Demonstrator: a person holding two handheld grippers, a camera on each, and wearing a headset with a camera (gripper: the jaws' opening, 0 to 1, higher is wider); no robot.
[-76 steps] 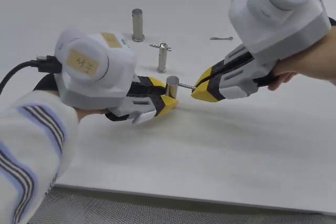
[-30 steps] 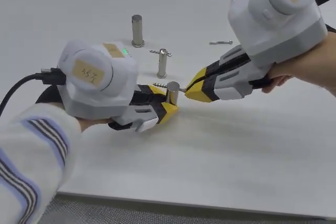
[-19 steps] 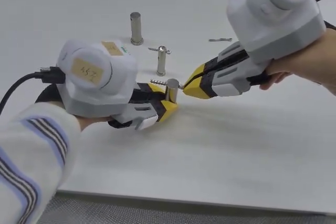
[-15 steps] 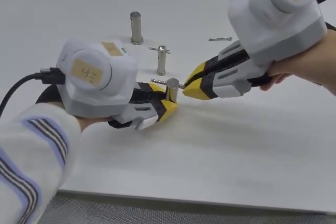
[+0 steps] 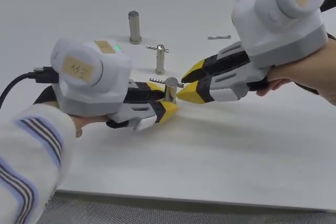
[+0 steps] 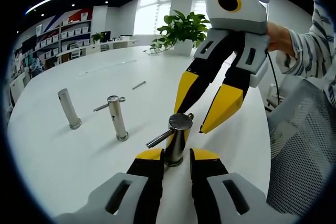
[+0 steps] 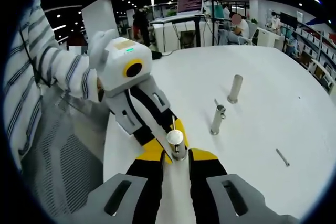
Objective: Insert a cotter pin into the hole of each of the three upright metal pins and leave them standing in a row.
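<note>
Since half a second ago, the right gripper [image 5: 186, 83] has let go of the cotter pin's end. Its yellow-tipped jaws now stand wide apart, just right of the nearest short silver steel pin [image 5: 170, 90]. The left gripper [image 5: 165, 106] is clamped narrowly around that pin's foot and holds it upright on the matte white, faintly grained tabletop [image 5: 210, 150]. A thin grey wire cotter pin [image 5: 159, 82] runs through the hole under the pin's flat, slightly wider cap and sticks out to the left.

Just beyond stands the middle silver steel pin [image 5: 160, 60], upright and free of both grippers. It already has its own slim cotter pin [image 5: 156, 49] crosswise near the top.

Farther left stands the far plain steel pin [image 5: 134, 27], a smooth cylinder on a small flared foot with nothing through it. Well apart from it, at the far right, a loose straight cotter pin [image 5: 219, 37] lies flat on the table.

By this showing, two of the three insertions are done. What is left is to fetch the loose pin and thread it through the far one. The three pins already stand roughly in a row.
</note>
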